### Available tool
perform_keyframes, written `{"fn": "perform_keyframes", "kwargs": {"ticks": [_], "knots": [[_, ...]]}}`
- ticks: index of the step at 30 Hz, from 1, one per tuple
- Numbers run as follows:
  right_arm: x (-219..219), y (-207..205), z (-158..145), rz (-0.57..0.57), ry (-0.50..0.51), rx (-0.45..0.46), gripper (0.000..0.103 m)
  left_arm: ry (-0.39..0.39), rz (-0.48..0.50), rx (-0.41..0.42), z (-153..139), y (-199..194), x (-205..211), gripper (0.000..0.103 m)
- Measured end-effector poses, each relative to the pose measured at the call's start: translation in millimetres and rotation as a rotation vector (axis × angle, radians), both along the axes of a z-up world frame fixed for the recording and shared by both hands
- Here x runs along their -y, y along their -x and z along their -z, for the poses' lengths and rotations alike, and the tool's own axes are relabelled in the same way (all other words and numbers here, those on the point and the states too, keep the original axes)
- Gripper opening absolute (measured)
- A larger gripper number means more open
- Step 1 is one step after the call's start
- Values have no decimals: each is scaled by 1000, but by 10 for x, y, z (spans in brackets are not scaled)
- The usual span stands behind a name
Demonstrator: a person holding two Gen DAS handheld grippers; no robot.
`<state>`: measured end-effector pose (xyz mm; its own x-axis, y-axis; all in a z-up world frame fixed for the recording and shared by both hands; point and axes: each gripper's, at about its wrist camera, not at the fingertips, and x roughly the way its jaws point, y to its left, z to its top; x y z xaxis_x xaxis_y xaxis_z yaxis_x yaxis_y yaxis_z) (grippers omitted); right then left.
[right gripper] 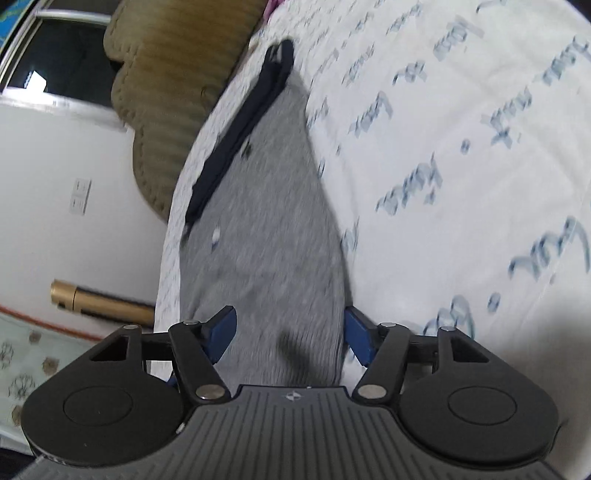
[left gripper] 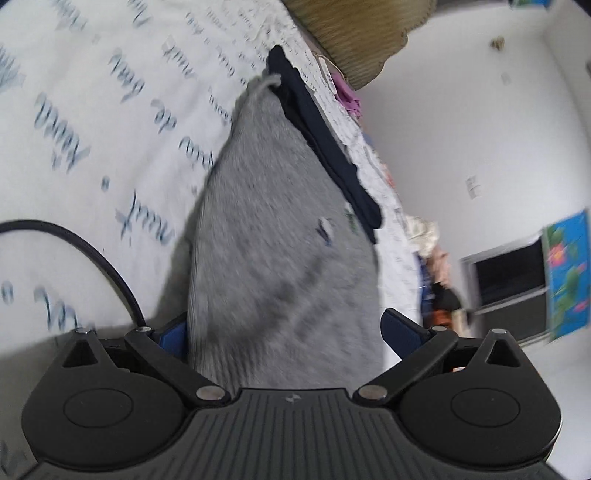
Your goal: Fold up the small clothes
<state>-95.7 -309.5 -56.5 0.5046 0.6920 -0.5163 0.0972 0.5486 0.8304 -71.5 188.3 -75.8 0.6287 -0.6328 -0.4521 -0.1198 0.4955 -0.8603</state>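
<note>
Grey garment: a grey knit piece of clothing (left gripper: 273,236) lay stretched over a white bedsheet printed with blue script (left gripper: 96,122); it ran from between the fingers of both grippers toward the far edge of the bed; a dark navy garment (left gripper: 325,147) lay along its far side, touching it
Left gripper: the left gripper (left gripper: 284,332) had its jaws wide apart; the grey cloth filled the gap between them; whether the blue pads (left gripper: 400,330) pressed on it I could not tell, as the left pad was mostly hidden behind the cloth
Right gripper: the right gripper (right gripper: 288,332) stood with its jaws apart, the grey cloth between them; both blue pads (right gripper: 356,334) sat at the cloth's edges, and a firm grip could not be told from the blur
Left wrist view only: a black cable (left gripper: 92,251) curving over the sheet; a purple cloth (left gripper: 347,94) by the tan cushion (left gripper: 354,33); a window with a bright flowered curtain (left gripper: 567,273)
Right wrist view only: a gold-coloured tube (right gripper: 99,301) below the bed edge; a wall switch plate (right gripper: 80,195); a pale floor covering with flower motifs (right gripper: 26,358)
Both views: the tan cushion at the far bed edge; motion blur throughout
</note>
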Motion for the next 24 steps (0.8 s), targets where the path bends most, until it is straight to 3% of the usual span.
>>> {"fn": "perform_keyframes", "kwargs": {"ticks": [5,9,11,12,15,16,19,24], "knots": [[-16,140,49,-40,-54,-16,69,163,-53,-25,107,159,-110,103],[-63,208,85,-33,-94,1,71,217,-47,-45,119,198,-83,103],[-102,205,94,-32,-104,9,70,205,-41,-51,119,211,-51,102],[-117,213,93,-34,-105,14,67,183,-38,-63,123,213,-35,95],[-119,221,144,-9,-96,-1,32,113,-20,-129,168,199,17,64],[-119,220,191,-6,-107,-15,14,101,-19,-145,189,197,23,60],[-111,266,318,4,-118,-45,8,113,-18,-136,184,216,13,60],[-83,257,376,24,-188,-58,10,139,-24,-123,176,262,-19,60]]}}
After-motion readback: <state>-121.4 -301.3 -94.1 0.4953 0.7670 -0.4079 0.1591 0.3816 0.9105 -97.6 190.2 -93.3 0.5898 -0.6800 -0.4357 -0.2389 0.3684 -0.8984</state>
